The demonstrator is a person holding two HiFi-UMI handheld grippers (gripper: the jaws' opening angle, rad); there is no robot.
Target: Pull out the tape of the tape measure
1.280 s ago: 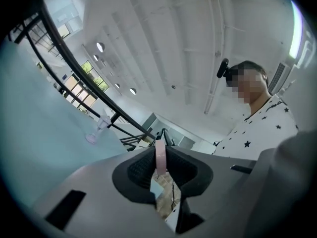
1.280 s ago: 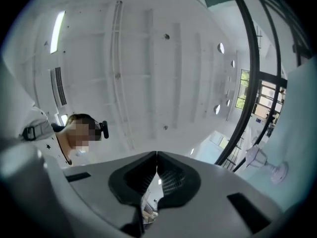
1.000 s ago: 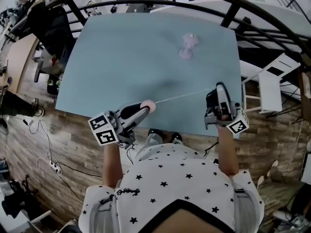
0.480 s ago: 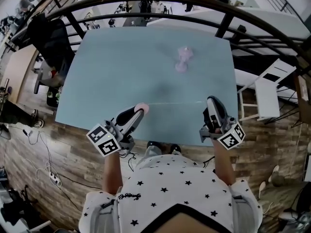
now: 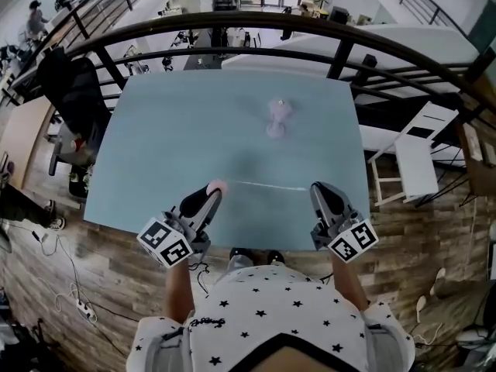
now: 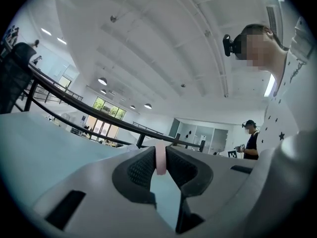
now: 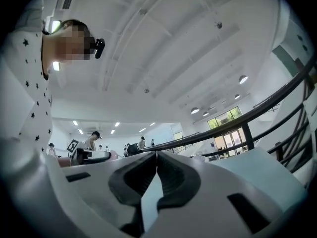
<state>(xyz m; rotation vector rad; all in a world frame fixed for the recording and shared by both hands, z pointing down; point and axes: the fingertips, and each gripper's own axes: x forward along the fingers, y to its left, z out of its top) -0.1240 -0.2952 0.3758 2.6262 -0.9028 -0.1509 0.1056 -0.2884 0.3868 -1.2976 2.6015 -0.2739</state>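
A small pink tape measure [image 5: 216, 185] sits between the fingertips of my left gripper [image 5: 212, 191], which is shut on it above the near part of the light blue table [image 5: 170, 130]. In the left gripper view the pink case [image 6: 161, 157] shows edge-on, pinched between the dark pads [image 6: 141, 168]. A thin white tape [image 5: 267, 185] runs from the case rightward to my right gripper [image 5: 315, 189]. That gripper is shut on the tape's end. In the right gripper view its jaws [image 7: 157, 158] meet in a thin line.
A pale pink object [image 5: 277, 118] stands on the far middle of the table. A dark railing [image 5: 232, 22] curves behind the table. An office chair [image 5: 74, 99] is at the left and a white chair [image 5: 415, 157] at the right, both off the table.
The right gripper has come down and toward me, and the left one a little too. The tape now lies about level between them and looks slightly shorter. Both grips are unchanged.
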